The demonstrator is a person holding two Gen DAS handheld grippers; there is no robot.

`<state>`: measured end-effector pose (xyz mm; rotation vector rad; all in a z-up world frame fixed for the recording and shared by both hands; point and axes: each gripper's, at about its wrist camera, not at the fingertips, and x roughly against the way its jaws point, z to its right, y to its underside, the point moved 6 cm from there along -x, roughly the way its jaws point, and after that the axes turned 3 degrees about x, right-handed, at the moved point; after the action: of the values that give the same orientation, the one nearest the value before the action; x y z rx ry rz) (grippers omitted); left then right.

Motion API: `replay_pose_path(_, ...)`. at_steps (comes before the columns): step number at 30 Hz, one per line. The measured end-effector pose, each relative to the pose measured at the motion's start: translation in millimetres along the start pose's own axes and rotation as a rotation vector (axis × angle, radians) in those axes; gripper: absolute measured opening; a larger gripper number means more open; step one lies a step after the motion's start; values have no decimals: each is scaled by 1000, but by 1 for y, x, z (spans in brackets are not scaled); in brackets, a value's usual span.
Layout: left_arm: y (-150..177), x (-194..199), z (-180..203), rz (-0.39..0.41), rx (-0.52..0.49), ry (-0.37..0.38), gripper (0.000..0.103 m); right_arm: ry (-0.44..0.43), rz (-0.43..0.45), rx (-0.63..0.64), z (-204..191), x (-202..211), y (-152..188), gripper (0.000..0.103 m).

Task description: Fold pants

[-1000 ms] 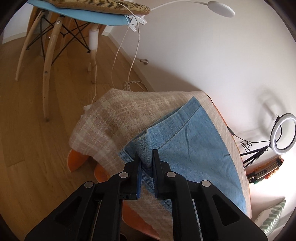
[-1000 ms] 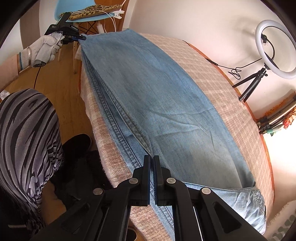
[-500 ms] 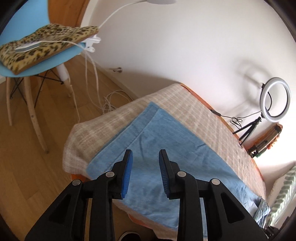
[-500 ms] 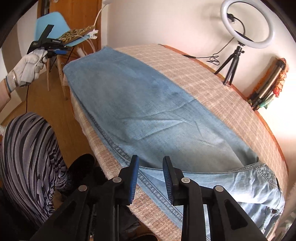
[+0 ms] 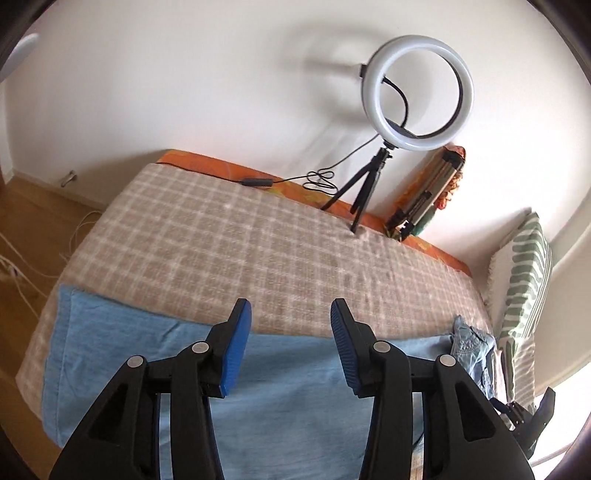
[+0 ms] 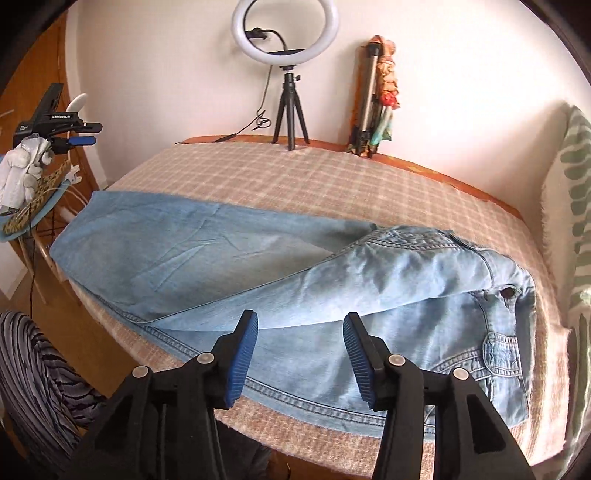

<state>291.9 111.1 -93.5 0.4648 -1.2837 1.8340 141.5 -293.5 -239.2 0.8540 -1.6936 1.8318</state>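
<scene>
Pants [image 6: 258, 266] flat along near edge of plaid-covered surface [image 6: 332, 184]. Left gripper [image 5: 291, 347] and right gripper [image 6: 301, 350] hovering, jaws wide, empty. Ring light [image 6: 284, 29] by white wall.

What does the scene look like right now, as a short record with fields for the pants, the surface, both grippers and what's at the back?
pants: light blue jeans lying lengthwise, one leg over the other, waist end at the right
surface: checked blanket on a table with an orange edge
left gripper: open, holding nothing, above the jeans
right gripper: open, holding nothing, near the jeans' front seam
background: ring light on a small tripod by the wall, folded tripod beside it
</scene>
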Motion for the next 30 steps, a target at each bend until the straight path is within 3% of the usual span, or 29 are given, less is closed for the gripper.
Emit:
replay_pose_path(4, 7, -44, 75, -91, -120, 77, 55, 70, 5, -128, 45, 1, 13, 62)
replay_pose_path(8, 34, -96, 144, -193, -180, 161, 70, 141, -6, -230, 90, 4, 34, 65)
replay_pose_path(12, 68, -151, 206, -315, -206, 233, 70, 205, -9, -309, 129, 8, 53, 70)
replay_pose_path(16, 97, -191, 270, -404, -234, 307, 70, 252, -8, -369, 161, 12, 69, 83)
replay_pose_path(19, 117, -219, 311, -471, -280, 336, 70, 244, -9, -420, 178, 13, 79, 84)
replay_pose_path(21, 127, -238, 330, -507, -287, 344, 70, 204, -9, -468, 186, 13, 84, 86)
replay_pose_path(24, 137, -267, 347, -572, -265, 358, 70, 216, 2, -499, 196, 15, 88, 86)
replay_pose_path(30, 149, -305, 351, -659, -112, 395, 71, 242, 5, -575, 217, 19, 100, 86)
